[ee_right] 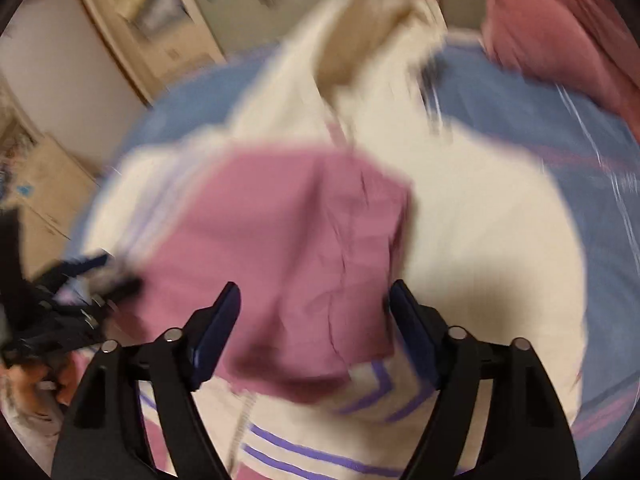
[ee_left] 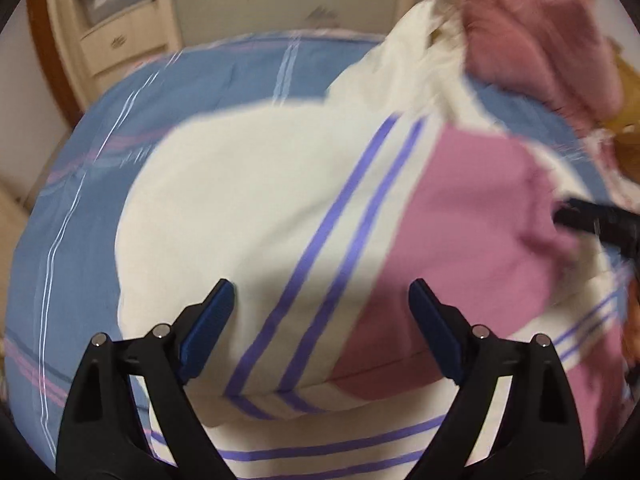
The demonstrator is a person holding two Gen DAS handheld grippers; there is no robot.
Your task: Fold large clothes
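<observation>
We see the garment (ee_left: 280,208) partly folded at frame centre on the bed (ee_left: 224,76); left gripper (ee_left: 320,320) and right gripper (ee_right: 316,316) both spread, grasping nothing; more folds remain.

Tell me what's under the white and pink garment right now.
The garment lies on a blue striped bedsheet, visible around its edges. Whatever sits directly beneath the fabric is covered. Both grippers, left and right, hover open above it.

Two black plastic arms with dark blue pads on their inner faces make up the left gripper (ee_left: 322,292); silver round pins are set at the joints. The right gripper (ee_right: 314,294) is built alike. Bare skin of a hand (ee_right: 30,390) is glimpsed, blurred.
</observation>
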